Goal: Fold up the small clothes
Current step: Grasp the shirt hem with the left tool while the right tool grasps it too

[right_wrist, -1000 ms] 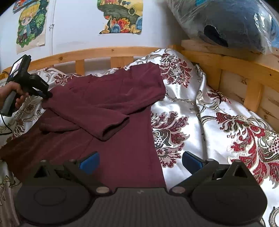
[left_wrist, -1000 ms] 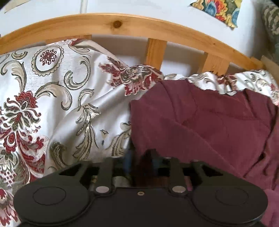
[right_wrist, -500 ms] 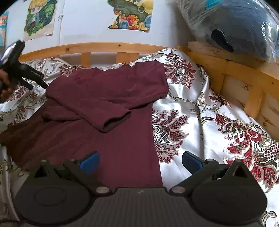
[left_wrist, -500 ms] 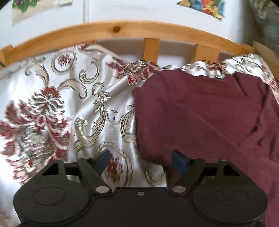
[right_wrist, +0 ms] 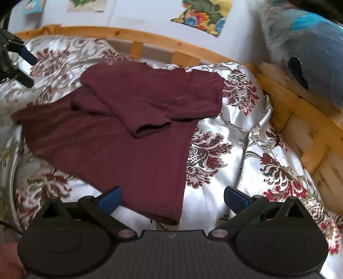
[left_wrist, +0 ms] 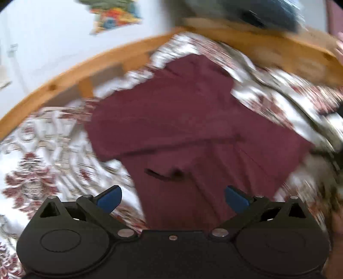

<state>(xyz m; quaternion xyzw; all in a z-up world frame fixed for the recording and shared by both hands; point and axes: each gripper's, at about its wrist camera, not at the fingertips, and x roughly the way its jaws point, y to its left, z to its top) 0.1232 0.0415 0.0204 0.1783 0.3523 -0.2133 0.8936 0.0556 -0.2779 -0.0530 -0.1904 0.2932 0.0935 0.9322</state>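
Note:
A maroon shirt (right_wrist: 120, 128) lies flat on the floral bedspread (right_wrist: 231, 133), with both sleeves folded in over its body. It also shows, blurred, in the left wrist view (left_wrist: 193, 133). My right gripper (right_wrist: 172, 197) is open and empty, just above the shirt's near hem. My left gripper (left_wrist: 172, 198) is open and empty, above the shirt's lower part. In the right wrist view the left gripper (right_wrist: 19, 62) sits at the far left, clear of the shirt.
A wooden bed rail (right_wrist: 163, 43) curves around the back and right (right_wrist: 300, 107). A blue bagged bundle (right_wrist: 304, 49) rests on the right rail. Posters (right_wrist: 205, 15) hang on the white wall.
My left gripper let go of the shirt's left shoulder, opened wide and swung back, now facing the whole shirt. The left sleeve lies folded in. My right gripper stayed open and shifted slightly.

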